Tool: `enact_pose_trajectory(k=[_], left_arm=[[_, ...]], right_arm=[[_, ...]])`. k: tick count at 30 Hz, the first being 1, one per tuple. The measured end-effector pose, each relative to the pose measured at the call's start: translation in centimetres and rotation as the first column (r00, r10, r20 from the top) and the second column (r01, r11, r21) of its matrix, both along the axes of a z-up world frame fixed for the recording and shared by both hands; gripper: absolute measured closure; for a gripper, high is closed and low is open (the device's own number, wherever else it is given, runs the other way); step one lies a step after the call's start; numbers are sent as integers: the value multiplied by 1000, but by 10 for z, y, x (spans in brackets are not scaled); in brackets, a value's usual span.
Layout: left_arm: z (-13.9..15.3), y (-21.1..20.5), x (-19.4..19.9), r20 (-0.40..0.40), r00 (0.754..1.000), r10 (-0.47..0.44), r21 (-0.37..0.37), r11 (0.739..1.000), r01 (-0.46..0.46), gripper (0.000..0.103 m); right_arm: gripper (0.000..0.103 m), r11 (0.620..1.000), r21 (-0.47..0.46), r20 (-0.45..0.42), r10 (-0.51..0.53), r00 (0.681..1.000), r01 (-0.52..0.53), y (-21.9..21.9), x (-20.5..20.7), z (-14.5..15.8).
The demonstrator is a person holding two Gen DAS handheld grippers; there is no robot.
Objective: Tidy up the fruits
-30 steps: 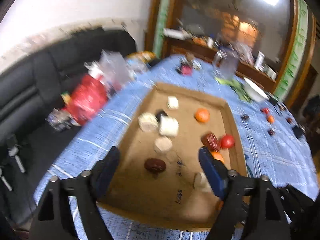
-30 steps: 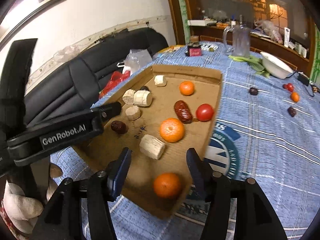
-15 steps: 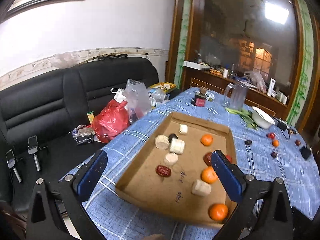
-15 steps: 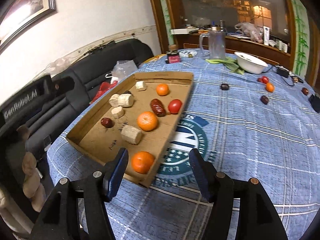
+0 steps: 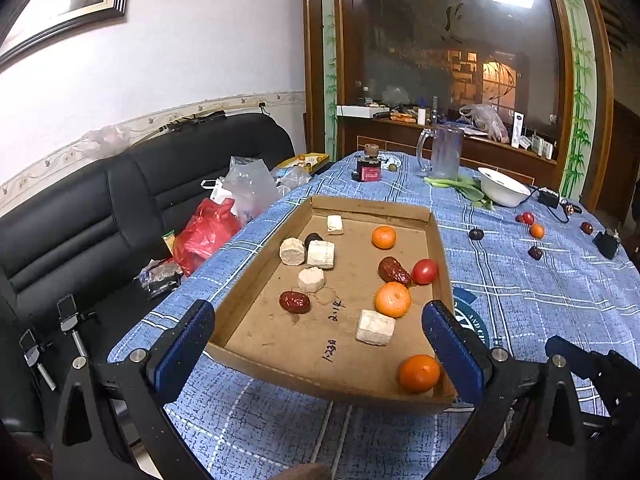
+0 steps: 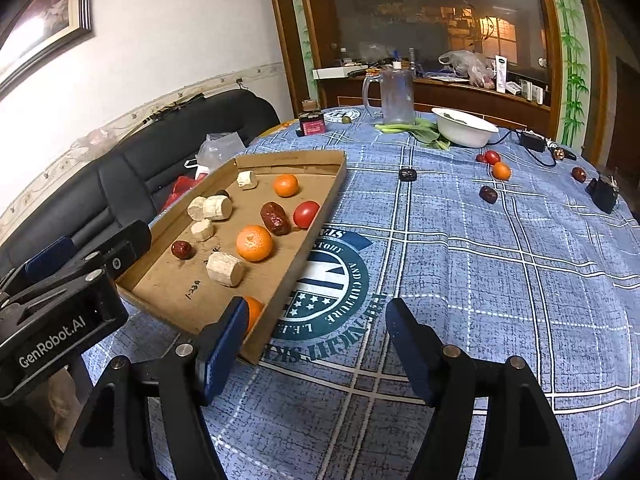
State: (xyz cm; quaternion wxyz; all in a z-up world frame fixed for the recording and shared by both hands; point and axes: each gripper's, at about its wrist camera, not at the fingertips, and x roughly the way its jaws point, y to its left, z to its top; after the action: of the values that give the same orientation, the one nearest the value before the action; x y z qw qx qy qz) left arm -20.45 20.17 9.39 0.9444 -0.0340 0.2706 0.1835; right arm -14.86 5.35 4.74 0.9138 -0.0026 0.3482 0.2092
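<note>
A shallow cardboard tray (image 5: 372, 205) (image 6: 288, 157) lies on the blue checked tablecloth. It holds three oranges (image 5: 393, 299), a red tomato (image 5: 425, 271), red dates (image 5: 295, 302) and several pale chunks (image 5: 375, 327). My left gripper (image 5: 318, 338) is open and empty, held back over the tray's near edge. My right gripper (image 6: 314, 338) is open and empty above the round emblem (image 6: 326, 284), right of the tray. Loose fruit lies far right on the cloth: a small orange (image 6: 501, 171), a tomato (image 6: 492, 157) and dark dates (image 6: 488, 194).
At the table's far side stand a glass pitcher (image 6: 394, 94), a white bowl (image 6: 466, 127), green vegetables (image 6: 420, 127) and a small dark jar (image 6: 311, 124). A black charger with a cable (image 6: 604, 192) lies far right. A black sofa (image 5: 100, 208) with plastic bags (image 5: 208, 232) stands left.
Both grippers have pulled back and up from the tray, so more of the table shows. The right gripper has shifted right, off the tray and over the emblem. The fruit has not moved.
</note>
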Motion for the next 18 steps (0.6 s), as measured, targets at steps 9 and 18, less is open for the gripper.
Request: enact_pose_trajectory(k=[9, 18], left_arm=[[-5, -2, 3, -28, 999, -19, -15, 1000, 19, 0], [-14, 5, 9, -66, 997, -26, -64, 998, 21, 0]], right_arm=[[26, 1000, -12, 3, -4, 1000, 4, -1, -1, -1], [26, 1000, -25, -1, 4, 1000, -5, 4, 1, -4]])
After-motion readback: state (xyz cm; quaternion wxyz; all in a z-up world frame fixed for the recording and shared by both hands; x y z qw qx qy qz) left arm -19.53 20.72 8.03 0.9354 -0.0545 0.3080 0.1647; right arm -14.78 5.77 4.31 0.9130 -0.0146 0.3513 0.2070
